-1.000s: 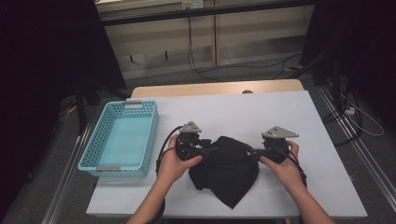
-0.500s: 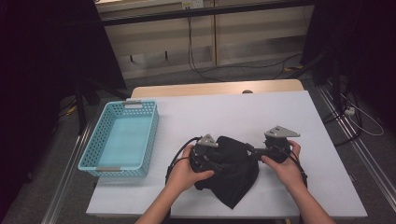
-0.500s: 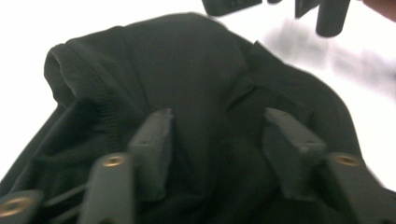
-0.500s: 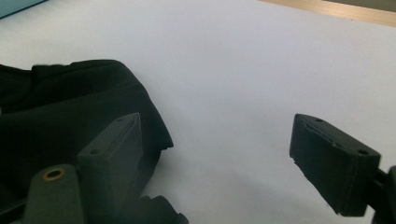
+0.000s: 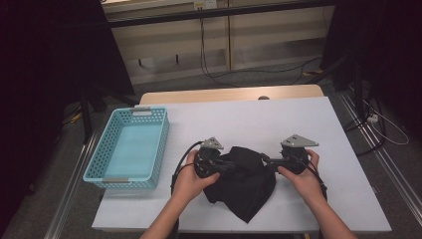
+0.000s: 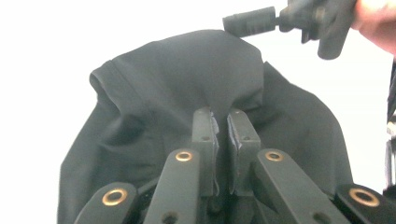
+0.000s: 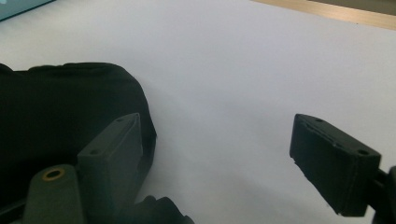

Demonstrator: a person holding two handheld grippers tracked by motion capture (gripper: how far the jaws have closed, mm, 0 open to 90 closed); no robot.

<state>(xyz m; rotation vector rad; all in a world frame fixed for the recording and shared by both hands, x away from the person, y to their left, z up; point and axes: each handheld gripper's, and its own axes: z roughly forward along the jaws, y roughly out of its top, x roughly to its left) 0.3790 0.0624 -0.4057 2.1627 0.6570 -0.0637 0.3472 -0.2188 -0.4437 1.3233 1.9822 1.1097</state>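
Starting at the far left from the high view, I have the turquoise basket (image 5: 128, 149) sitting near the left edge of the white table (image 5: 298, 119), well apart from the work. Moving right, my left hand (image 5: 188, 181) carries the left gripper (image 5: 219, 167), which has just been closing – in the left gripper view its jaws stand nearly together with a pinch of the black cloth (image 6: 187, 84) caught between the pads, the fabric pulled up into a small peak right at the tips. The same black cloth (image 5: 246, 184) lies in the near middle of the table between my two hands, rumpled, with one corner pointing toward the near edge. Across it in the left gripper view I can see the right gripper (image 6: 303, 18) at the cloth's far side (the top right of that picture). Further right in the high view, the right hand (image 5: 303, 179) holds the right gripper (image 5: 268, 162) at the cloth's right edge. In the right gripper view its jaws stand wide apart – one jaw lies against the cloth's edge (image 7: 70, 107), the other is out over bare table (image 7: 233, 70), and nothing is gripped between them.
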